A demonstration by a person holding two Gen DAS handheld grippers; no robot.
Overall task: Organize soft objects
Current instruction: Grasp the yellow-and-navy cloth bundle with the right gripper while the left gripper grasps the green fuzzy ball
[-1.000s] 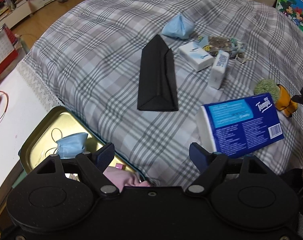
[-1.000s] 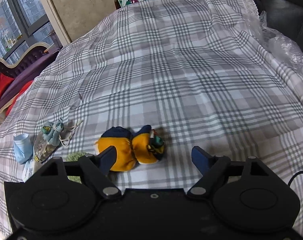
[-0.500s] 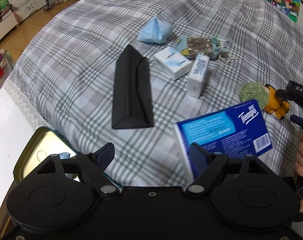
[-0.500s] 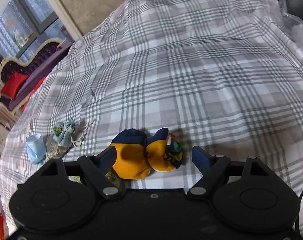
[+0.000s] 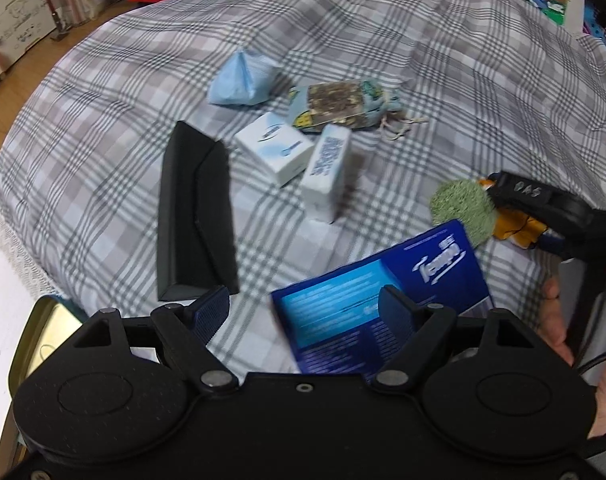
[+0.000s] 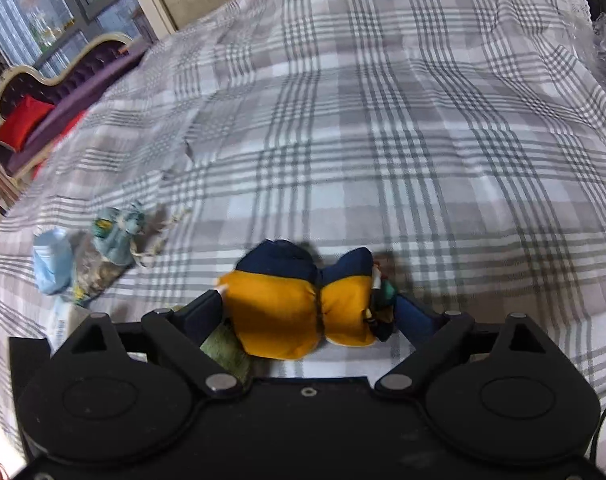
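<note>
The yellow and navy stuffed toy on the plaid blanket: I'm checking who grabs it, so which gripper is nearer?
Right. The right gripper straddles the yellow and navy stuffed toy; the left gripper hangs apart, beside the blue tissue pack.

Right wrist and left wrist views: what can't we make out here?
- Yellow-and-navy plush, right wrist: near side hidden by gripper body; finger contact unclear, motion blur.
- Green pom, left wrist: lower part behind the blue tissue pack.
- Gold tin, left wrist: mostly behind the left gripper; contents unseen.
- Small white packs: print blurred, unreadable.
</note>
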